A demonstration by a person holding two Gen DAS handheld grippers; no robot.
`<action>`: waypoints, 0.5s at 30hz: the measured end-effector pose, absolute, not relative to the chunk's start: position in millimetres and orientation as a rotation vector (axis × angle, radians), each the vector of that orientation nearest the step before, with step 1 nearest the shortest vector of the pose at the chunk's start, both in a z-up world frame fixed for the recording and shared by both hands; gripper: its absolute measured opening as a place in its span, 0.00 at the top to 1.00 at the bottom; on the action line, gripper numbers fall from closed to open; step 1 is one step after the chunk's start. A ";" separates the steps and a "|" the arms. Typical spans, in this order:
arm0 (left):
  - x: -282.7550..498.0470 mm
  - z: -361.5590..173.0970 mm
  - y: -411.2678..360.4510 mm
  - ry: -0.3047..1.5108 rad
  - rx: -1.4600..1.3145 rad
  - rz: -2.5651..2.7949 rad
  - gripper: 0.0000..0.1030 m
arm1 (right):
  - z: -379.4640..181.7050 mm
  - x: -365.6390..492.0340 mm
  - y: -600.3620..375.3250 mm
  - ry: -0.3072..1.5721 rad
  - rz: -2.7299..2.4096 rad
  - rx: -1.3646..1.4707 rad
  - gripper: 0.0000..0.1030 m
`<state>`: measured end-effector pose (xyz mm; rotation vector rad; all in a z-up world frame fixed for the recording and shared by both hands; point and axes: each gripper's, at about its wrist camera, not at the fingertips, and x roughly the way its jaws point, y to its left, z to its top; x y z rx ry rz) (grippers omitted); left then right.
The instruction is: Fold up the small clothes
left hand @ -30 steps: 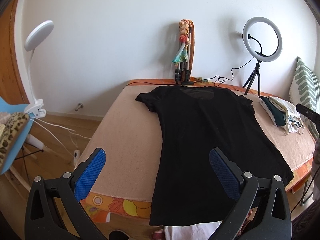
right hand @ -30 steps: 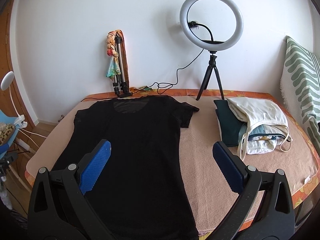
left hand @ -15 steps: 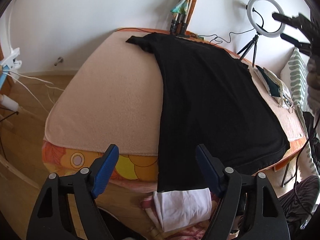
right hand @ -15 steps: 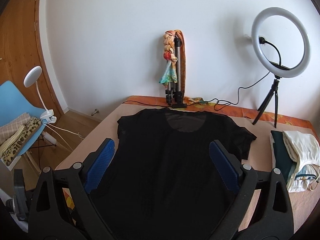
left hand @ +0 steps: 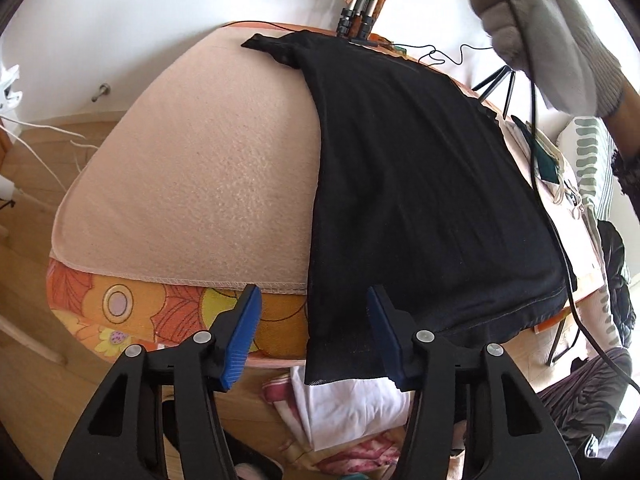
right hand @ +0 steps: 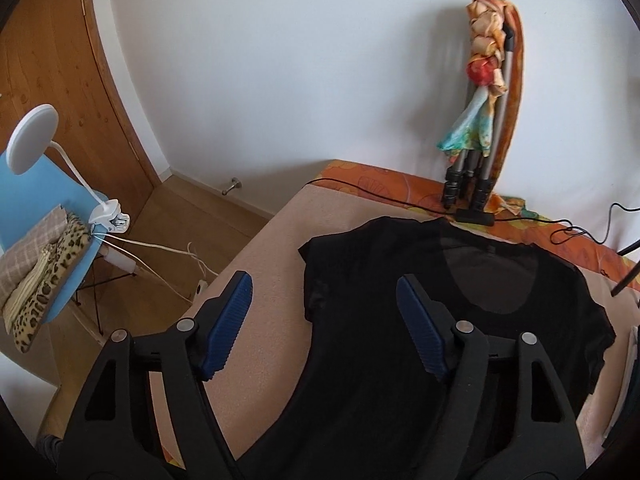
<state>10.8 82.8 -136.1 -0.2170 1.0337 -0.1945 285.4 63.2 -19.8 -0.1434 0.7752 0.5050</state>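
Black T-shirt unmoved; left gripper lowered to hem; both grippers gape, empty.

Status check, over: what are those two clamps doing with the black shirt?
Left gripper open at hanging hem. Right gripper open above sleeve. Black shirt flat, unfolded. Nothing blocking.

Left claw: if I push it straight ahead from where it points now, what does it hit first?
Most likely the black T-shirt: the open left claw straddles its hanging left hem corner at the bed edge. Depth is unclear, so it could meet the mattress side just behind the cloth.
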 end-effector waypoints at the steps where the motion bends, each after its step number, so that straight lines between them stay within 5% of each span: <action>1: 12.0 -138.3 82.7 1.044 -0.225 -0.202 0.59 | -27.5 295.7 72.5 0.791 0.506 -0.147 0.26; 7: 15.7 -141.9 93.3 1.056 -0.364 -0.296 0.88 | -78.5 350.2 124.2 0.892 0.516 -0.172 0.38; 15: 17.7 -128.1 97.1 1.016 -0.383 -0.353 0.96 | -136.0 395.3 170.0 0.979 0.493 -0.257 0.52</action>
